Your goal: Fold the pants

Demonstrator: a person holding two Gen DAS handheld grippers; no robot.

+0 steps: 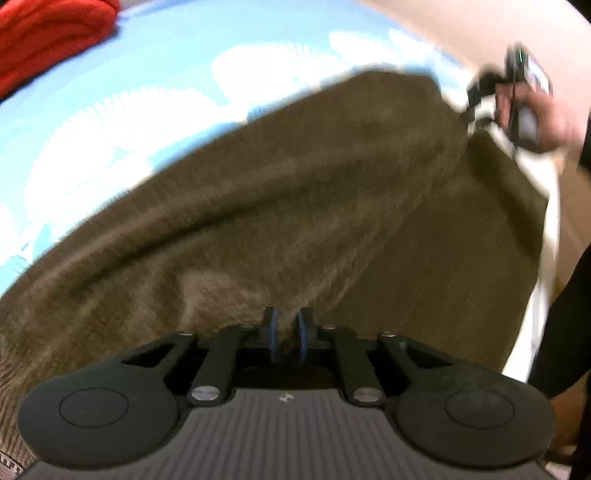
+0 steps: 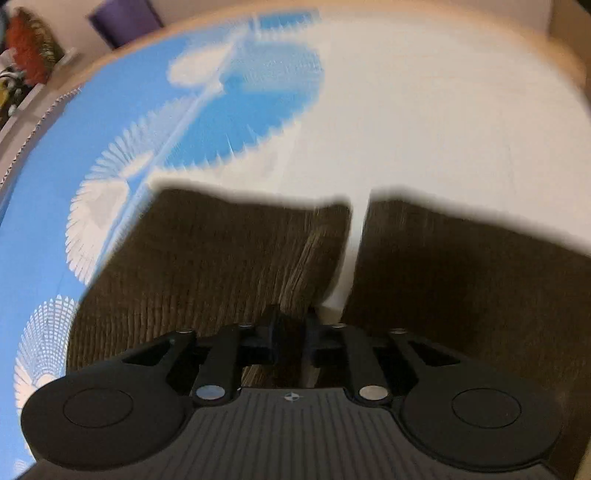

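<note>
Brown corduroy pants [image 1: 295, 206] lie spread over a blue bedsheet with white fan patterns [image 1: 129, 110]. My left gripper [image 1: 288, 332] hovers close over the cloth. Its blue pads [image 1: 273, 332] stand a narrow slit apart, and only brown fabric shows through the slit. In the right wrist view the pants [image 2: 221, 258] show two brown sections with a white strip of sheet [image 2: 349, 266] between them. My right gripper [image 2: 293, 332] sits just above that split, fingers slightly apart and not pressing on cloth. The right gripper [image 1: 480, 107] also appears, blurred, at the pants' far right corner.
A red cloth [image 1: 48, 37] lies bunched at the bed's far left. A person's hand [image 1: 550, 118] and dark sleeve [image 1: 569, 314] are at the right, by the bed's white edge [image 1: 550, 229]. A purple object [image 2: 125, 18] and shelf clutter [image 2: 29, 48] sit beyond the bed.
</note>
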